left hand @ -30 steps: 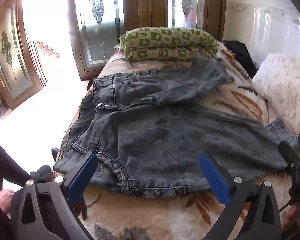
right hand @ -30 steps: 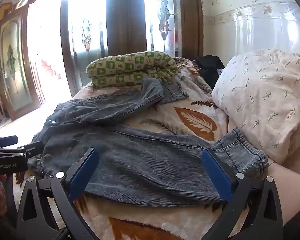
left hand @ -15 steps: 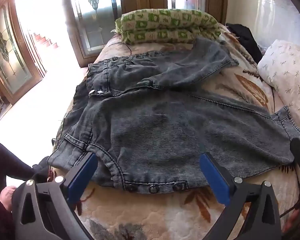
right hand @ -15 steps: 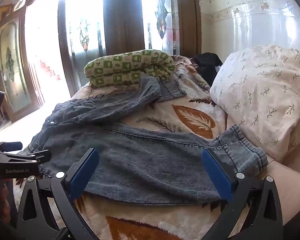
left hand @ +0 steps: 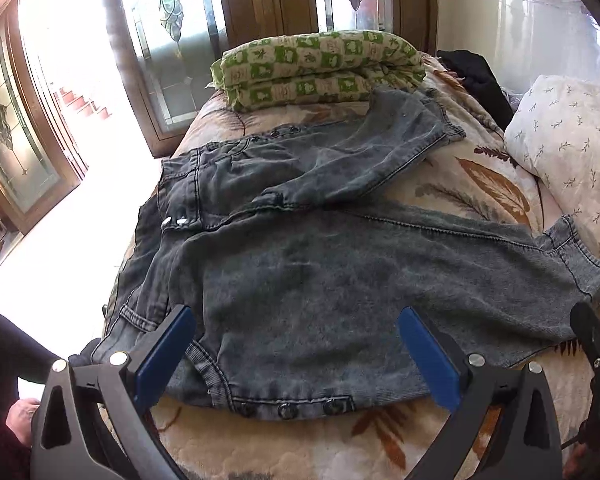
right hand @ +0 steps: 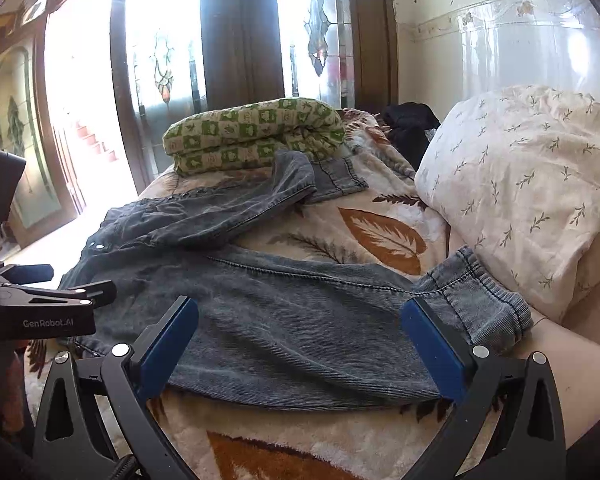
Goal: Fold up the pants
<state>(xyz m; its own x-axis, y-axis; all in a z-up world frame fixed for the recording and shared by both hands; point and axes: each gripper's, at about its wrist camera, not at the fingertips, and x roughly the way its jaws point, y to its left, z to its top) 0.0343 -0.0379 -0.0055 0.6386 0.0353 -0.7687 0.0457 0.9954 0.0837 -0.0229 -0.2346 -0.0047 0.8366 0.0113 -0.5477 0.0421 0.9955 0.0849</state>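
Observation:
Grey denim pants (left hand: 300, 280) lie spread on the bed, waistband to the left, legs apart and running right. The near leg ends in a cuff (right hand: 488, 296) by the pillow; the far leg (left hand: 380, 152) reaches toward the green bedding. My left gripper (left hand: 296, 356) is open and empty, over the near edge of the pants at the snap-button hem (left hand: 288, 410). My right gripper (right hand: 300, 348) is open and empty, over the near leg close to its cuff. The right gripper shows at the right edge of the left wrist view, the left gripper at the left edge of the right wrist view.
The bed has a cream blanket with brown leaf prints (right hand: 384, 236). A folded green checked quilt (left hand: 320, 68) lies at the far end, a black garment (left hand: 476, 76) beside it. A white floral pillow (right hand: 528, 184) sits at the right. Stained-glass doors (left hand: 172, 40) stand behind.
Both grippers have moved slightly forward and up over the pants. Both stay open. The pants have not moved.

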